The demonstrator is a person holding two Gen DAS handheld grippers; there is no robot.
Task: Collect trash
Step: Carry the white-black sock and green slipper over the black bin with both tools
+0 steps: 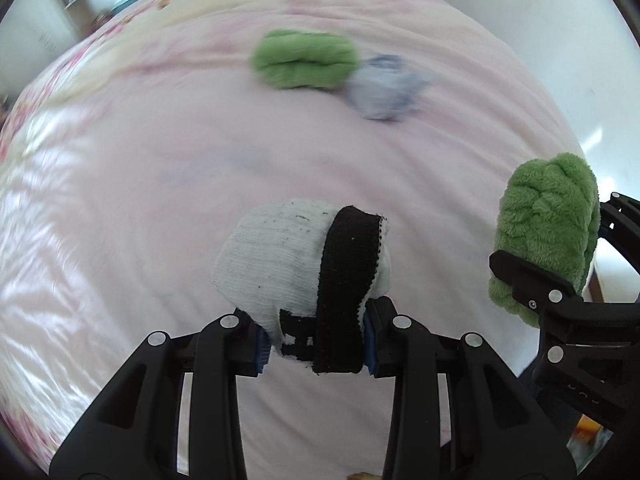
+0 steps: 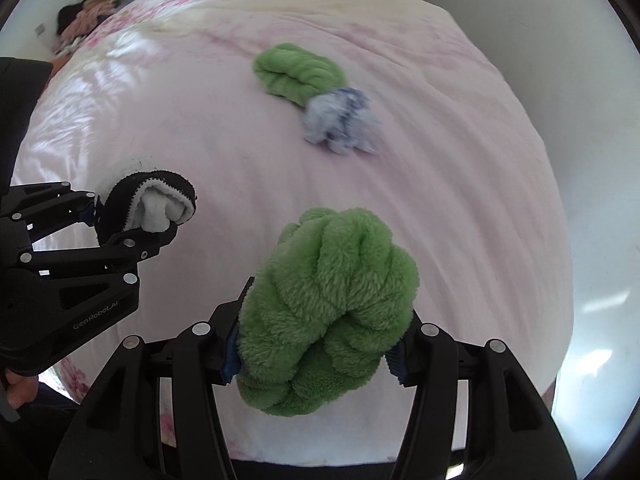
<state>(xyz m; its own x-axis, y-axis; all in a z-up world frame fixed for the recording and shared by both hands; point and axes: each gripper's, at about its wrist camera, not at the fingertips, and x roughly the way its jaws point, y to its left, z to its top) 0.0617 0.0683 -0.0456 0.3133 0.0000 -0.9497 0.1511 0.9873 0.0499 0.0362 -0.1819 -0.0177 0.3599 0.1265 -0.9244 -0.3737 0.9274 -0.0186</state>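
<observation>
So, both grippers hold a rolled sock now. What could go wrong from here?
1. The right gripper grips the bulky green sock only at its lower part; the soft plush might slip out.
2. The green bundle and blue-white bundle on the bed touch, so grabbing one may drag the other.

- The pink quilted bed (image 2: 460,208) lies broad and mostly bare below both grippers, with open cover to the left and the near side.
- Only two things sit on it, toward the far middle: a fuzzy green rolled sock (image 2: 300,74) and a crumpled pale blue-grey sock (image 2: 340,124), touching each other.
- The left gripper (image 2: 132,236), filled by a white-and-black rolled sock (image 1: 308,272), flanks the right gripper (image 2: 316,356), itself filled by a fluffy green bundle (image 2: 332,304); an open gap separates them.
</observation>
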